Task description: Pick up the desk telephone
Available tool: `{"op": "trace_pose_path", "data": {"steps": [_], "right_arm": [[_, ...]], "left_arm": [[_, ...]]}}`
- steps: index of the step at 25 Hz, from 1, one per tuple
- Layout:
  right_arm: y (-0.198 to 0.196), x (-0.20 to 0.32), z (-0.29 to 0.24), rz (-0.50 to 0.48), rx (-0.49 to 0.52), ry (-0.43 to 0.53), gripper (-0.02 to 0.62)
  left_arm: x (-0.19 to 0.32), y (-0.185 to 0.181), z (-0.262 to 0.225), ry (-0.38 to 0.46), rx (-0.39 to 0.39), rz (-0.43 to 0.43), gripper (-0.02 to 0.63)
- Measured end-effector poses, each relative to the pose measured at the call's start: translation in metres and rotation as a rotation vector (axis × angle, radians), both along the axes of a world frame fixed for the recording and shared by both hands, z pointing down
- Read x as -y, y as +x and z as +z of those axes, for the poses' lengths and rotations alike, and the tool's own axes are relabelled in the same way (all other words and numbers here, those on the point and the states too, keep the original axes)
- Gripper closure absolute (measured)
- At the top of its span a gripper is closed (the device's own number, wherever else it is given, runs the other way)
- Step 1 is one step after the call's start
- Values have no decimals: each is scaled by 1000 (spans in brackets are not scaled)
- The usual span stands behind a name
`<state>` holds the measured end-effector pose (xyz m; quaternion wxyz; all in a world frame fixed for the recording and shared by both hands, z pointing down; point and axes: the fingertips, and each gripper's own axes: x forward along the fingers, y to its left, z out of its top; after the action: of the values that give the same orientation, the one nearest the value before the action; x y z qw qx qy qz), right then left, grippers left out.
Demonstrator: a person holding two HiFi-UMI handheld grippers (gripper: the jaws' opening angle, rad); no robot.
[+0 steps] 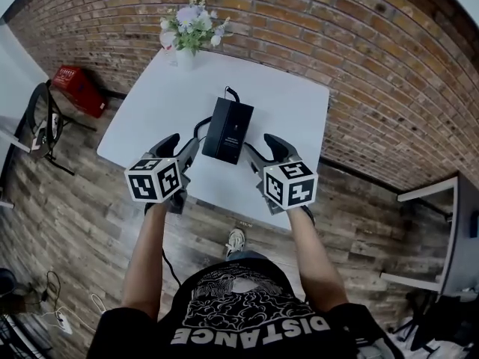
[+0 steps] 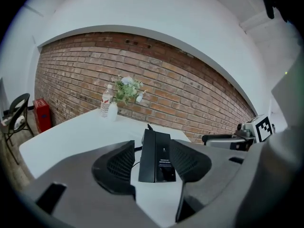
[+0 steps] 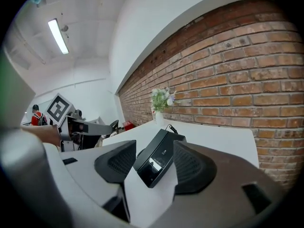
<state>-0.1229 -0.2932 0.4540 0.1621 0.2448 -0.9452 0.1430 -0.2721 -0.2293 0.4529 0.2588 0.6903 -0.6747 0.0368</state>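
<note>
White table (image 1: 292, 107): left gripper (image 1: 182, 145) and right gripper (image 1: 262, 147) flank desk telephone (image 1: 228, 129), jaws apart.

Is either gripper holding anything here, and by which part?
Nothing is held: the left gripper and right gripper are open, not touching the phone on the table.

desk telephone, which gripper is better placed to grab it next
Left, by a little. In the left gripper view the desk telephone sits square between the left gripper's open jaws; the right gripper sees it skewed. Both are open, and neither looks to be touching it.
</note>
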Motion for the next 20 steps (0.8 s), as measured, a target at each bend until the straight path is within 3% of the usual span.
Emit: {"op": "trace_pose_path", "data": {"steps": [7,14,20], "right_arm": [[-5,29,23,-9,12,-97,364],[-14,38,52,3,13,-204,361],[-25,47,77,77,35,-296,332]], "left_arm": [[39,-8,27,-76,-32,37,396],[57,-8,57,-158,-134,115,396],[80,-13,85,-196,-235,217,396]]}}
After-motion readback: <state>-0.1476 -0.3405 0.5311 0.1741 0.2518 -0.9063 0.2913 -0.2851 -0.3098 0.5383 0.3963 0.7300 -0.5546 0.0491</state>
